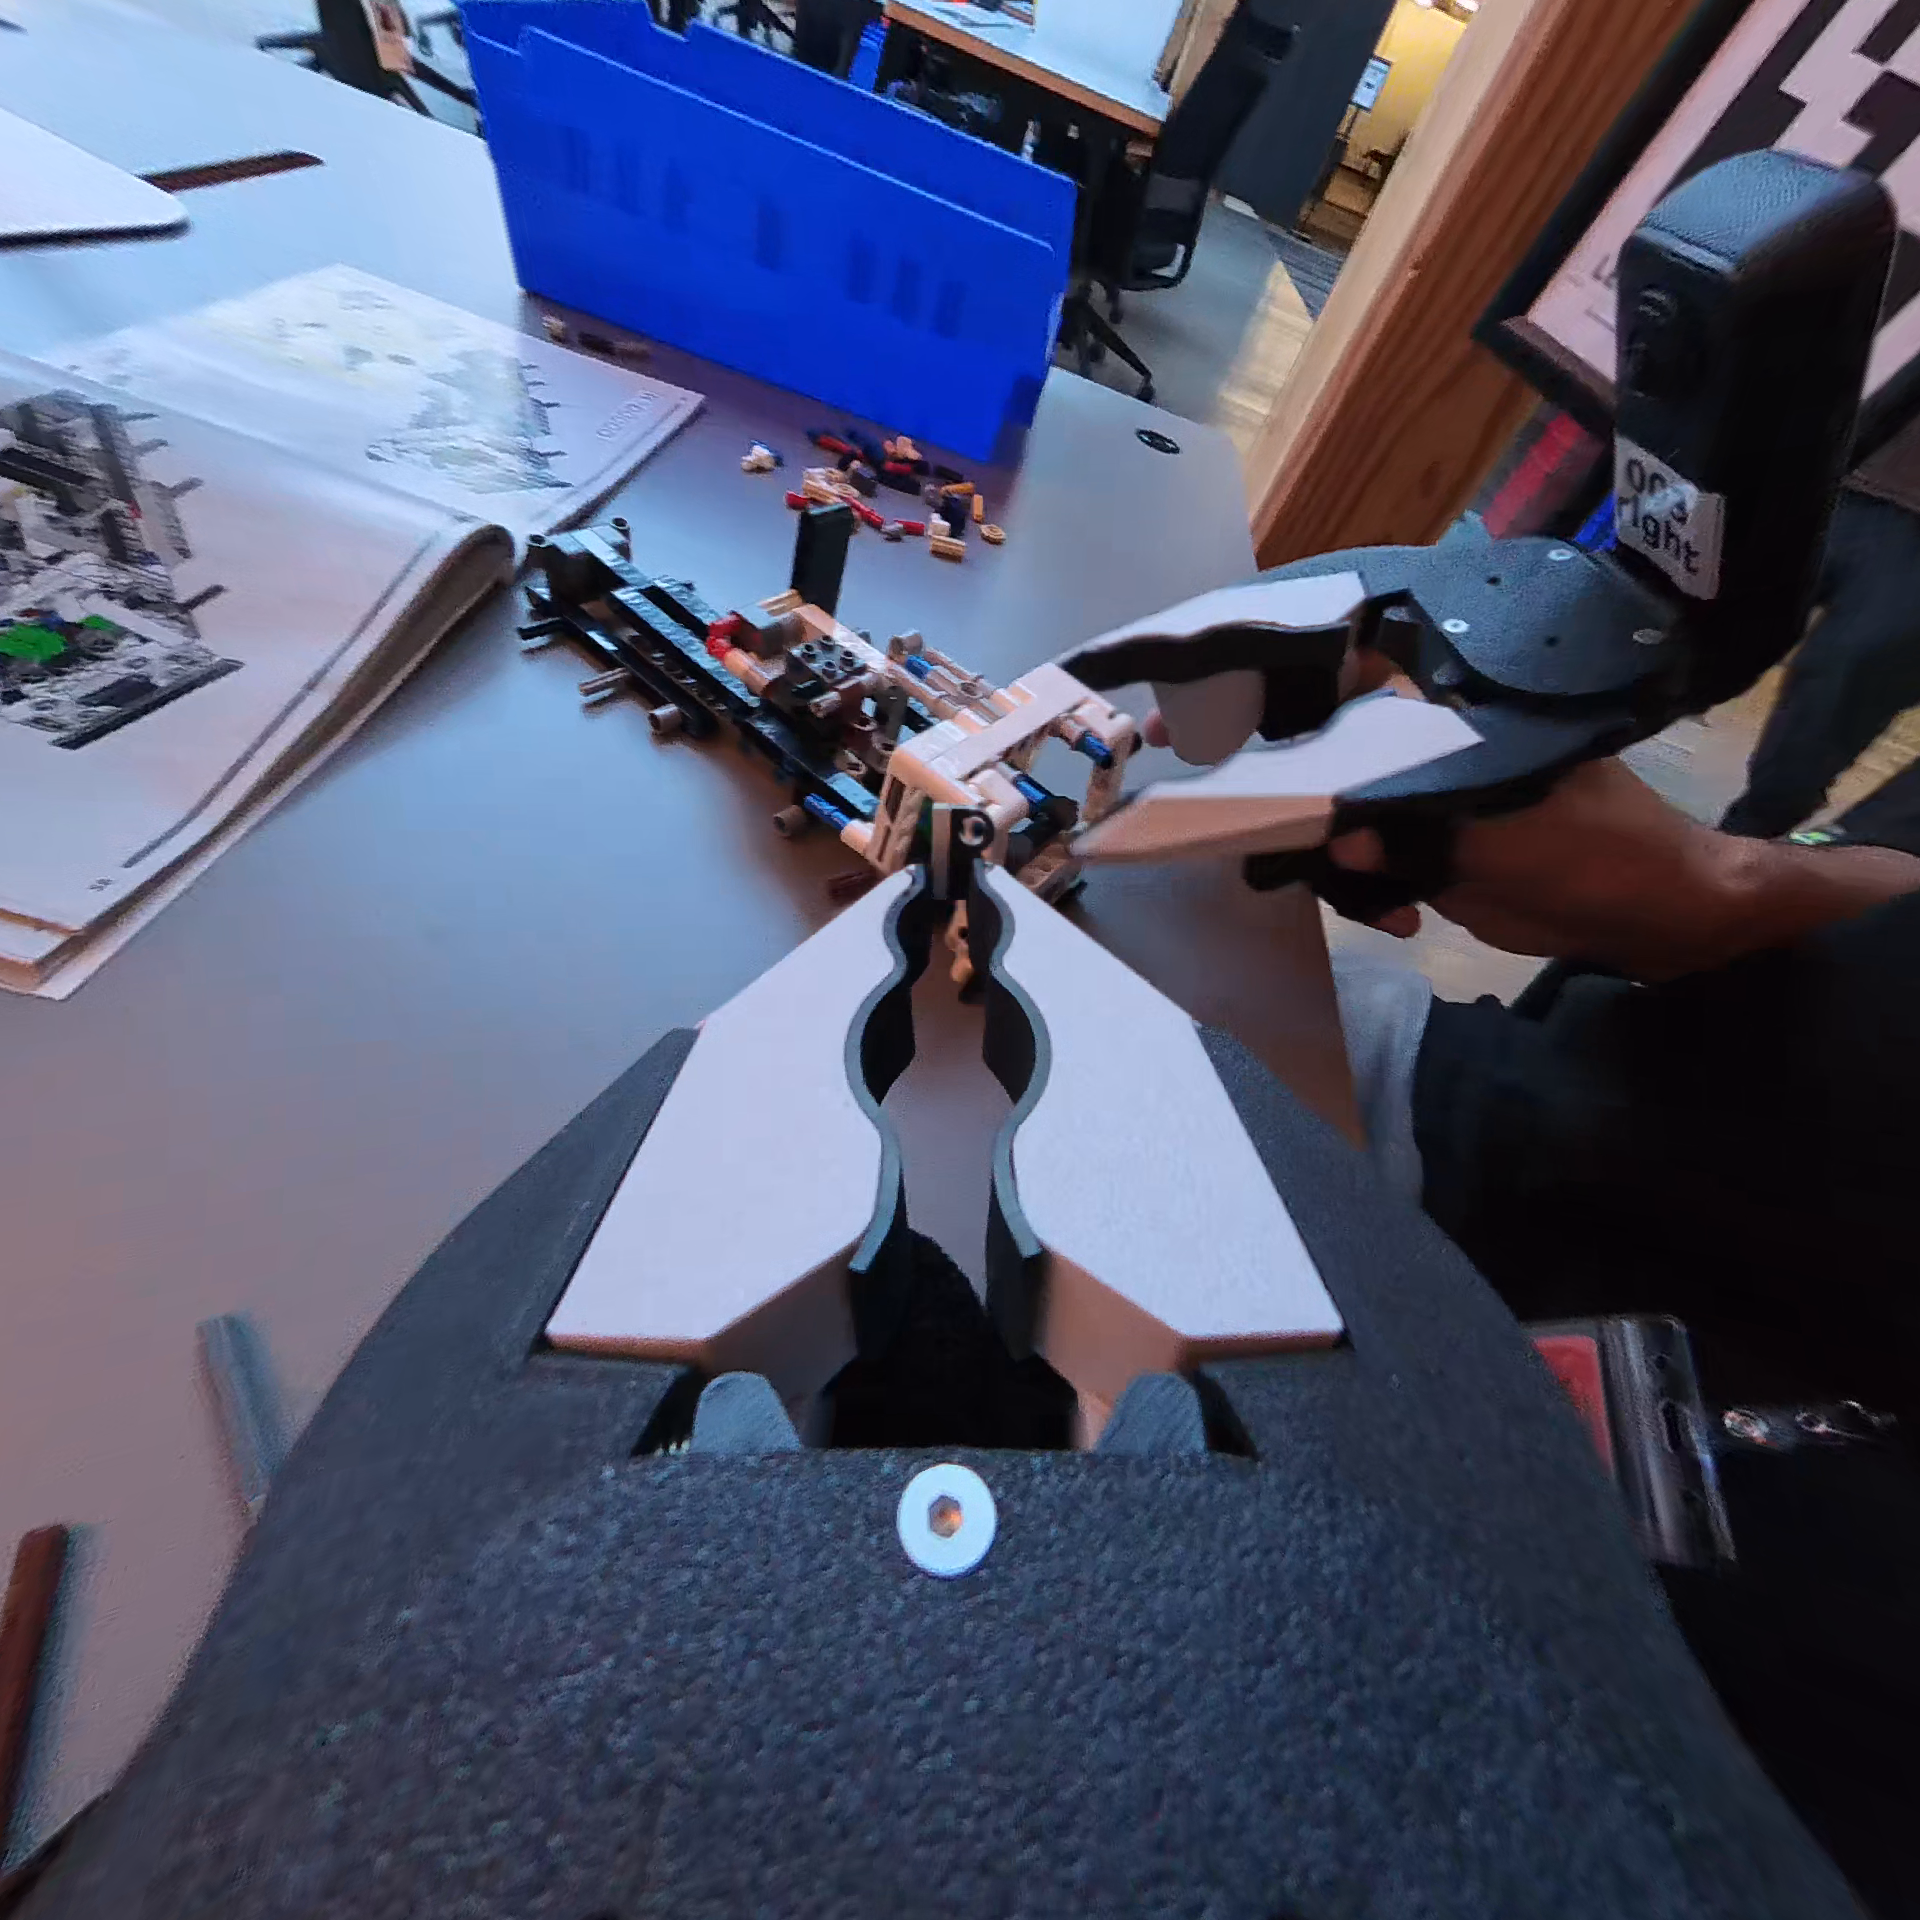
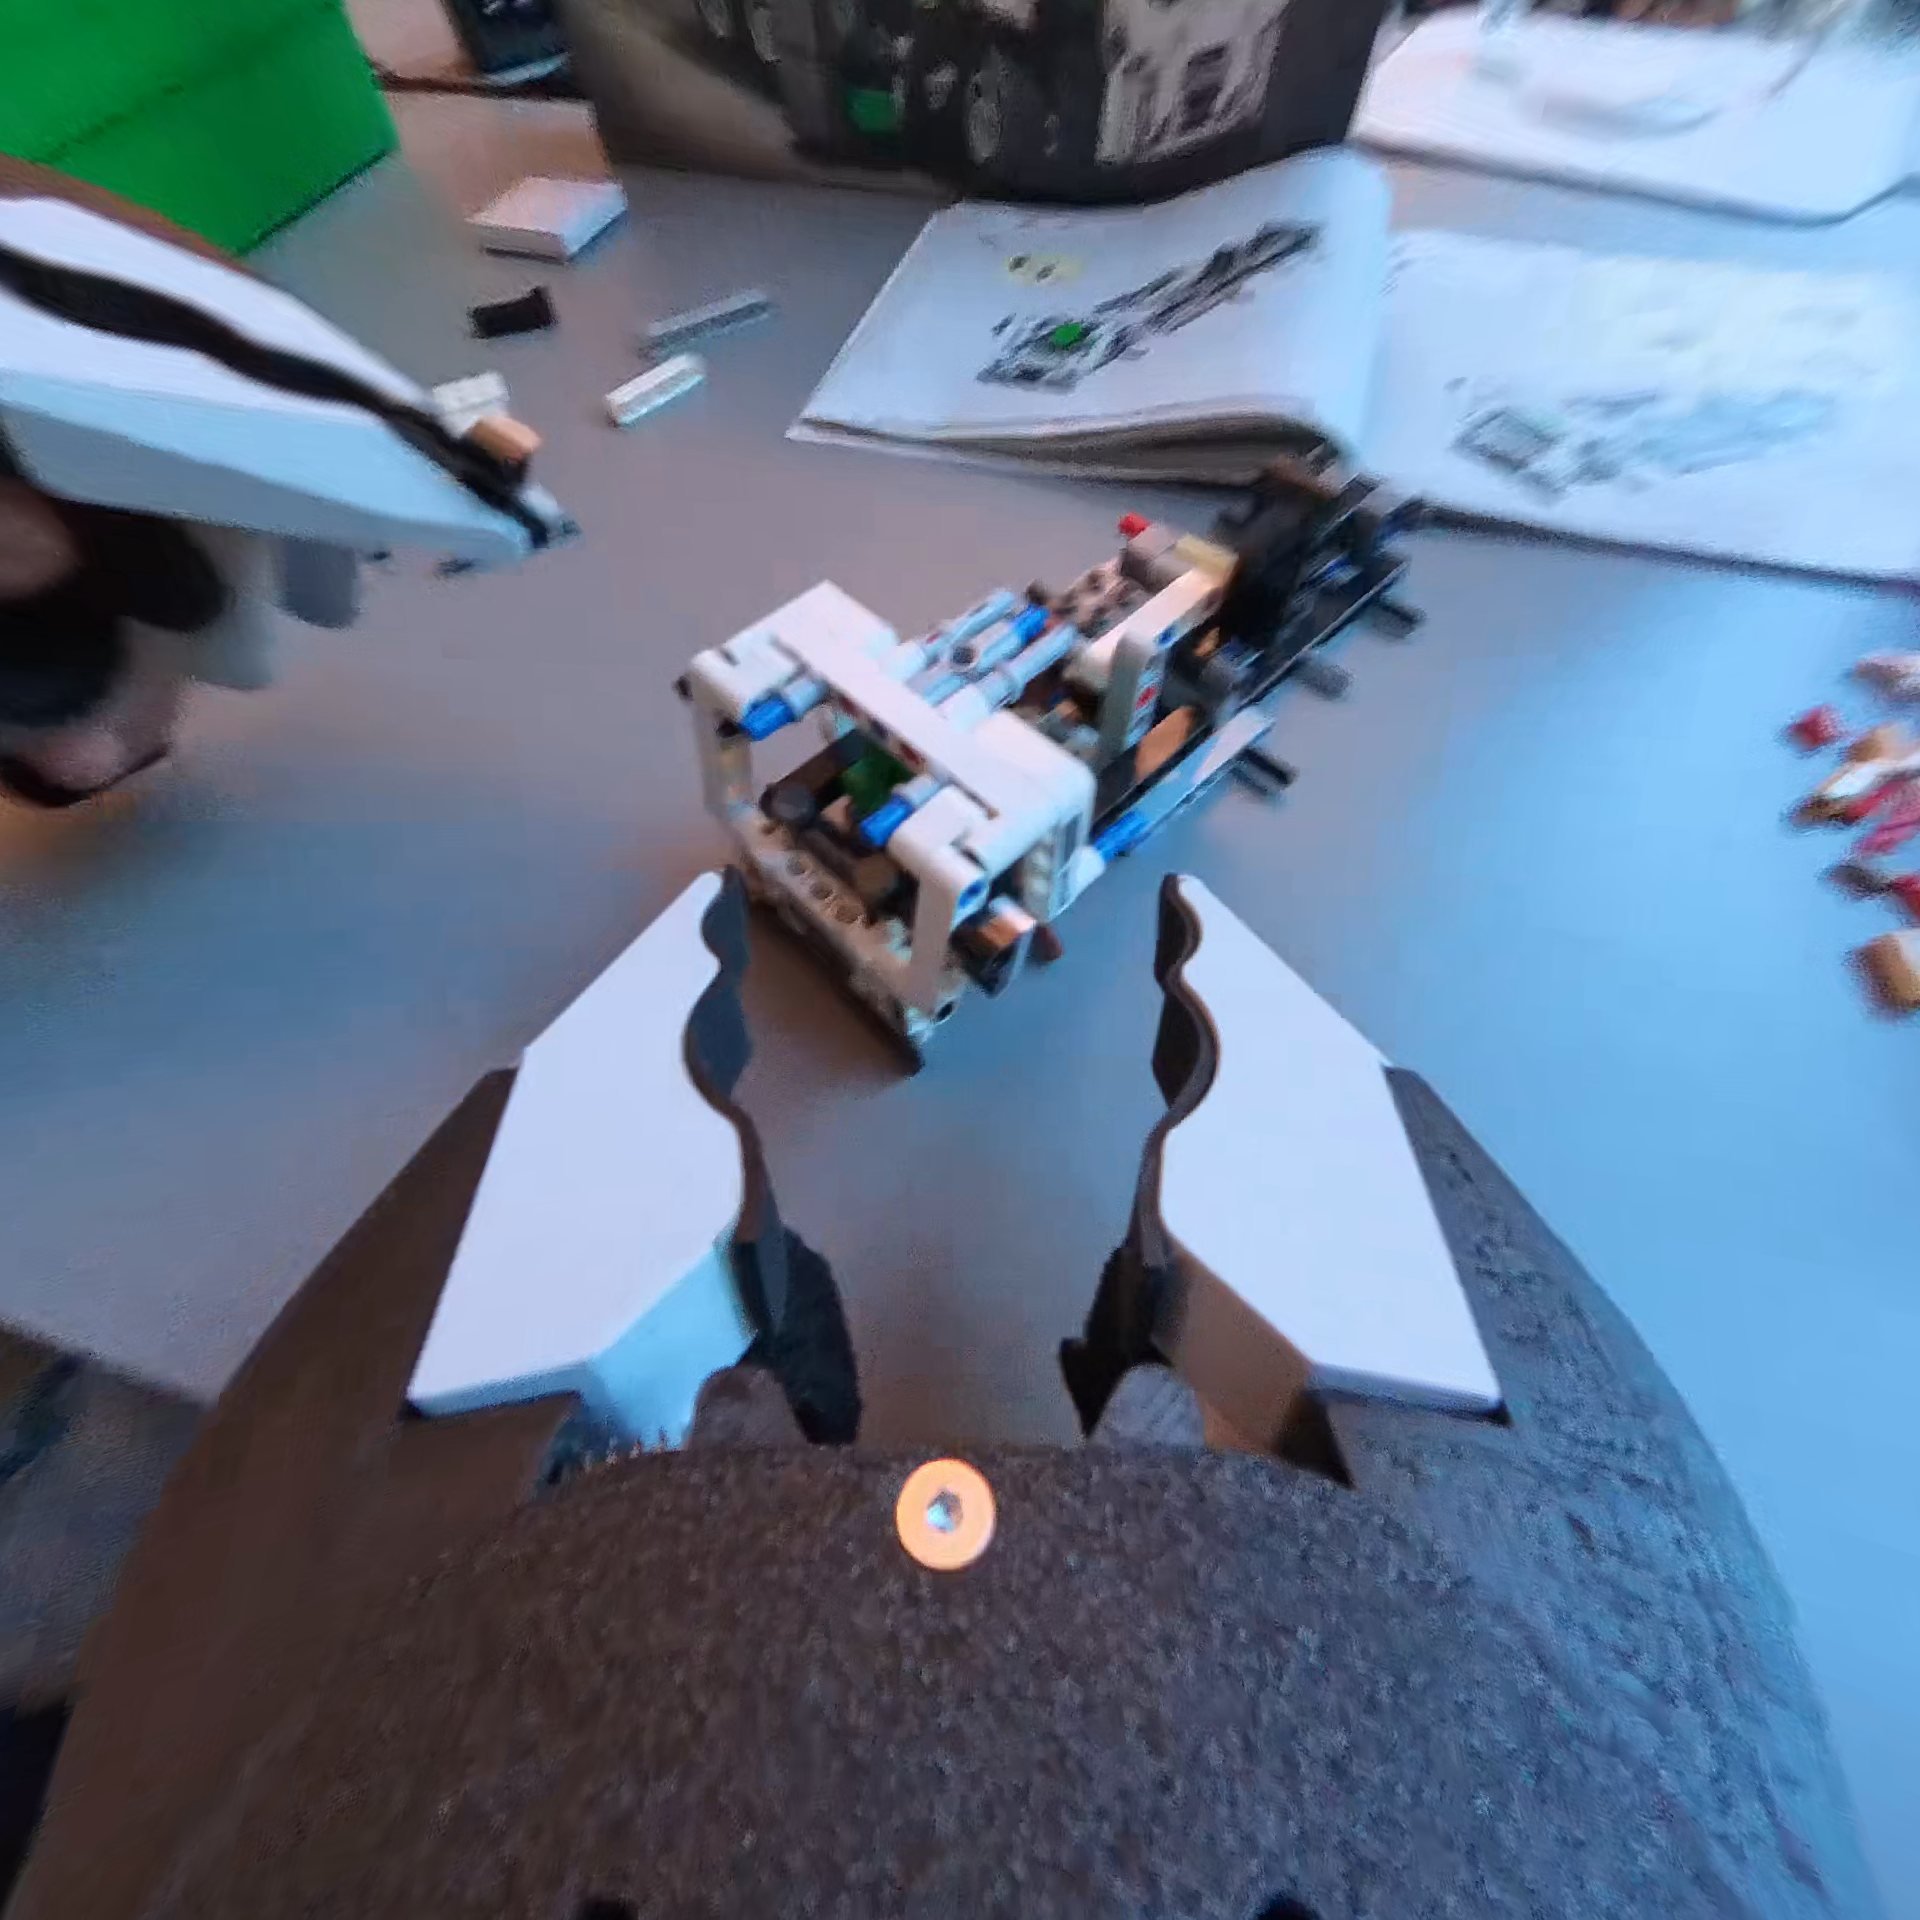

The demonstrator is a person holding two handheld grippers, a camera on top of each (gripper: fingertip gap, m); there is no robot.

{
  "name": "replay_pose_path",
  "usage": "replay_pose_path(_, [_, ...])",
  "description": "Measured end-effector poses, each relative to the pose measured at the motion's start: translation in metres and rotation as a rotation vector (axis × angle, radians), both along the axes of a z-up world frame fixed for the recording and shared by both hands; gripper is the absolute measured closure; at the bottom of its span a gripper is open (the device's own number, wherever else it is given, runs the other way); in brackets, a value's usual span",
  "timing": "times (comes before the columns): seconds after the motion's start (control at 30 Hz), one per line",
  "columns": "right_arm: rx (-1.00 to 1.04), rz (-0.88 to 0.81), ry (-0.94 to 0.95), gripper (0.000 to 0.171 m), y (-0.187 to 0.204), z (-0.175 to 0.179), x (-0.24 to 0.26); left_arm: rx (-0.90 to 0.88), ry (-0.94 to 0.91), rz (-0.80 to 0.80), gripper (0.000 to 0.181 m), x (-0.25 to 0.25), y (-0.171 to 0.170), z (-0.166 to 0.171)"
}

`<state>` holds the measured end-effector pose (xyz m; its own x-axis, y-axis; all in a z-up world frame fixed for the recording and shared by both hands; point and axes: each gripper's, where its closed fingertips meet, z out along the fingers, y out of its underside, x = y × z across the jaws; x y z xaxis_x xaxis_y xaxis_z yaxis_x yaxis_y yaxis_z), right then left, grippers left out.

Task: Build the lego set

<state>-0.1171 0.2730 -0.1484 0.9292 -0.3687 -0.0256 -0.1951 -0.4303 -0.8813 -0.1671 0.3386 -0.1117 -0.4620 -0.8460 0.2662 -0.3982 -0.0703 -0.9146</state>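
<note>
A partly built lego model [image 1: 831,686] lies on the dark table [image 1: 468,883], with a black beam chassis and a white frame at the near end. My left gripper [image 1: 951,878] is shut on a small black and tan lego piece [image 1: 961,842], held just in front of the white frame. My right gripper [image 1: 1070,753] is open, with its fingertips on either side of the frame's end. In the right wrist view the right gripper [image 2: 948,894] is open just short of the model [image 2: 935,769]. The left gripper [image 2: 520,488] with its small piece [image 2: 499,431] is at upper left.
An open instruction booklet [image 1: 260,540] lies left of the model and also shows in the right wrist view [image 2: 1143,332]. A blue bin [image 1: 779,208] stands behind a pile of loose small parts [image 1: 883,488]. Grey and black loose pieces [image 2: 675,353] and a green box [image 2: 187,104] are farther off.
</note>
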Motion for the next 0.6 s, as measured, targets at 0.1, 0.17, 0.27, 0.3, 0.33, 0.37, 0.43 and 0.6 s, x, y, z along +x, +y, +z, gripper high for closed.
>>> replay_pose_path(0.1, [0.051, -0.037, -0.062, 0.109, 0.002, 0.011, 0.01, 0.008, 0.012, -0.033, 0.176, -0.004, -0.008, -0.001])
replay_pose_path(0.17, [0.03, 0.015, -0.07, 0.111, 0.008, 0.008, 0.01, 0.022, 0.04, -0.054, 0.176, -0.006, -0.011, -0.007])
replay_pose_path(0.27, [0.003, 0.148, -0.054, 0.125, 0.015, 0.003, 0.002, 0.005, 0.083, -0.093, 0.176, -0.011, -0.014, -0.016])
replay_pose_path(0.3, [0.008, 0.188, -0.051, 0.13, 0.014, 0.004, 0.002, -0.009, 0.095, -0.105, 0.176, -0.012, -0.015, -0.018])
replay_pose_path(0.33, [0.008, 0.217, -0.04, 0.13, 0.012, 0.003, 0.003, -0.028, 0.108, -0.114, 0.176, -0.013, -0.016, -0.019])
replay_pose_path(0.37, [0.014, 0.249, -0.027, 0.13, 0.01, 0.003, 0.004, -0.042, 0.12, -0.114, 0.176, -0.013, -0.016, -0.021])
replay_pose_path(0.43, [0.02, 0.326, -0.018, 0.13, 0.004, 0.003, 0.005, -0.058, 0.131, -0.132, 0.176, -0.012, -0.019, -0.022])
replay_pose_path(0.6, [0.026, 0.465, 0.02, 0.13, -0.009, 0.003, 0.011, -0.067, 0.161, -0.206, 0.176, -0.002, -0.035, -0.025])
